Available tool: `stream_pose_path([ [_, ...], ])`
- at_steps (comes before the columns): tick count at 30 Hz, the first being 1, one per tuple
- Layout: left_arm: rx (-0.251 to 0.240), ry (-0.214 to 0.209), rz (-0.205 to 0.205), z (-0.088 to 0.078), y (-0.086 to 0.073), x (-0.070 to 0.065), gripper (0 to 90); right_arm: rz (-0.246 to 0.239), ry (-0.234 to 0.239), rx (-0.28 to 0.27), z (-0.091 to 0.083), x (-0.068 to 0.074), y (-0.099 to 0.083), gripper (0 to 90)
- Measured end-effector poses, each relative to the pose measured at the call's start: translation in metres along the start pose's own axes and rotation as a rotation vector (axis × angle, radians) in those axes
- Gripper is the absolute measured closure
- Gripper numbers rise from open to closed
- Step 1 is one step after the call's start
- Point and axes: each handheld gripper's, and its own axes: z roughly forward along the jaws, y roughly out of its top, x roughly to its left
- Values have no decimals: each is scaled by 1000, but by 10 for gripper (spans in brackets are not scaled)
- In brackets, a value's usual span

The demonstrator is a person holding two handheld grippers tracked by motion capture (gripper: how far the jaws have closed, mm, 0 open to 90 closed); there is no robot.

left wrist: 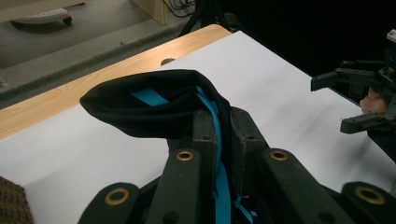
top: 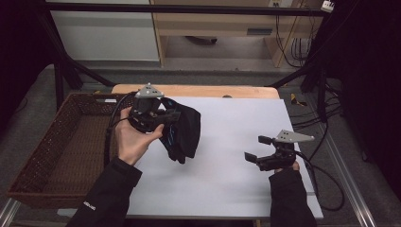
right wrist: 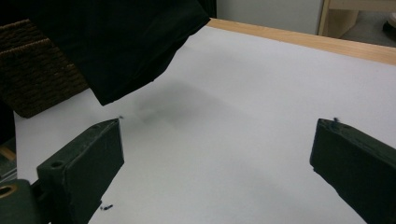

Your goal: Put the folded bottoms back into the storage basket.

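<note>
A black garment with bright blue trim (top: 182, 132) hangs off the white sheet (top: 236, 156), held up at the left side of the table. My left gripper (top: 163, 120) is shut on it. In the left gripper view the jaws pinch the black cloth (left wrist: 154, 105) with its blue edge between them. The same garment (right wrist: 116, 51) hangs in the upper left of the right gripper view, clear of the sheet. My right gripper (top: 257, 149) rests low at the right of the sheet, open, with nothing between its fingers (right wrist: 88, 158).
A brown woven basket (top: 52, 146) stands off the table's left edge, close to the raised garment. The wooden table edge (top: 208, 90) runs along the back. Cables (top: 326, 184) trail at the right past the sheet's border.
</note>
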Motion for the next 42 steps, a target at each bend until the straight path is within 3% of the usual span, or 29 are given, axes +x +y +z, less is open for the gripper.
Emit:
stream_pose_path([
  [28,-4,29,-1,-55,7,20,820,-1,-2,5,0,0,0,30],
  [42,-14,65,-10,-90,9,40,821,-2,-3,6,1,0,0,30],
])
